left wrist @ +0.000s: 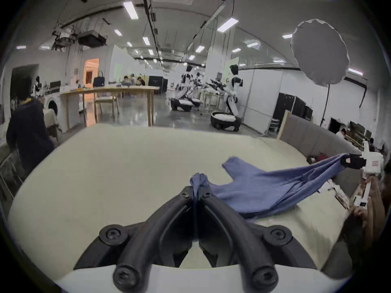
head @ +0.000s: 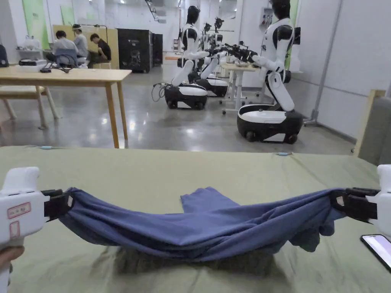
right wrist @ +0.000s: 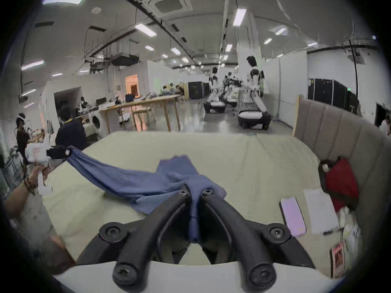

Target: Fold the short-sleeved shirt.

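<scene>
A blue short-sleeved shirt (head: 198, 229) hangs stretched between my two grippers above the green-covered table (head: 152, 171). Its middle sags down to the cloth, and one sleeve (head: 202, 200) lies flat on the table behind. My left gripper (head: 68, 200) is shut on the shirt's left end; in the left gripper view (left wrist: 196, 190) bunched blue fabric (left wrist: 254, 189) sticks out between the jaws. My right gripper (head: 336, 202) is shut on the right end, with fabric (right wrist: 148, 181) pinched between the jaws in the right gripper view (right wrist: 195, 192).
A phone (head: 378, 250) lies at the table's right edge, beside papers (right wrist: 320, 211) and a red bag (right wrist: 340, 181) against a padded grey panel (right wrist: 338, 128). Beyond the far table edge stand a wooden table (head: 76, 76) and several white robots (head: 271, 76). People sit at the back left.
</scene>
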Tool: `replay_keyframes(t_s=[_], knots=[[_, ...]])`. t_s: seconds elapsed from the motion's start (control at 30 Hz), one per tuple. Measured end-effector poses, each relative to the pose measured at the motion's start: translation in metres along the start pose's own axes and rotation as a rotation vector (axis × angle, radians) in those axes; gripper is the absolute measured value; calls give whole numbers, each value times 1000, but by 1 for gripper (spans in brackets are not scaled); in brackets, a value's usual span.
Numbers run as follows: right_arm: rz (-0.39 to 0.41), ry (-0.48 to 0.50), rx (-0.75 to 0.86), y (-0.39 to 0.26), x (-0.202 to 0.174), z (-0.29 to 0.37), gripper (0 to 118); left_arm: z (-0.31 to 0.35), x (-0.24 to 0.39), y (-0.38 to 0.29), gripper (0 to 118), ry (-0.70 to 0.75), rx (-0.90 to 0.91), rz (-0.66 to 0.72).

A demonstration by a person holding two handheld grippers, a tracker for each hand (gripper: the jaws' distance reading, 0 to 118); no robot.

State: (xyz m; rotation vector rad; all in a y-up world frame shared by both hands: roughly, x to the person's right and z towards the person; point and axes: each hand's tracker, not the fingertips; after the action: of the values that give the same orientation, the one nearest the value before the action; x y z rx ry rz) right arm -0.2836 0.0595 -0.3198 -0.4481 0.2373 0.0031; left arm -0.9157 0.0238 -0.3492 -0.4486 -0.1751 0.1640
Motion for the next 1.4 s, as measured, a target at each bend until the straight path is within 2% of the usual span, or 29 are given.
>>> replay_keyframes(t_s=[0.17,0.3,0.47,0.57,0.63,0.67,0.7,0.73,0.77,0.8,0.83,0.87,0.93,0.97,1.0,1.03,1.07,1.1,1.13,1.17,1.27,1.4], knots=[[-14,9,-113,-78,3,64,5,53,-10,-85,0,-20,-116,72],[77,-84,-228,-133,-1,88,5,73,-22,-142,0,-1,-209,118],[59,-118,-366,-178,8,64,5,59,-28,-187,0,-7,-347,134],[35,-101,-401,-188,11,50,5,58,-18,-192,0,11,-311,81],[29,-91,-423,-194,19,43,5,57,-18,-187,0,11,-303,94],[31,-82,-418,-195,21,43,9,59,-19,-186,7,24,-298,103],[40,-61,-395,-196,22,45,23,60,-18,-185,18,44,-294,103],[41,-69,-321,-196,21,51,57,61,-17,-182,47,62,-300,99],[14,-79,-290,-193,23,56,110,64,-16,-178,100,71,-306,89],[4,-127,-270,-189,24,62,118,69,-18,-176,118,60,-312,82],[-17,-124,-195,-180,23,75,114,84,-17,-174,118,46,-290,69],[-51,-109,-165,-173,20,88,114,97,-14,-167,117,34,-231,31],[-69,-113,-111,-157,8,111,114,126,-10,-157,117,65,-183,-2],[-61,-112,-84,-150,-1,124,111,144,-7,-152,114,63,-154,0],[-47,-107,-62,-148,-11,145,103,162,-5,-150,103,58,-118,13],[-34,-93,-27,-145,-21,155,82,178,-4,-149,77,43,-65,21],[-21,-74,13,-141,-31,164,28,190,-2,-148,15,38,-26,13],[-12,-55,34,-138,-40,169,0,197,1,-150,0,64,-46,25],[-12,-57,32,-136,-52,180,0,202,2,-155,0,142,-70,25],[-16,-60,51,-134,-62,183,0,201,3,-158,0,122,-61,31],[-40,33,91,-127,-80,189,0,186,0,-164,0,86,-114,27],[-8,59,99,-120,-95,189,0,138,-17,-166,0,74,-188,-8]])
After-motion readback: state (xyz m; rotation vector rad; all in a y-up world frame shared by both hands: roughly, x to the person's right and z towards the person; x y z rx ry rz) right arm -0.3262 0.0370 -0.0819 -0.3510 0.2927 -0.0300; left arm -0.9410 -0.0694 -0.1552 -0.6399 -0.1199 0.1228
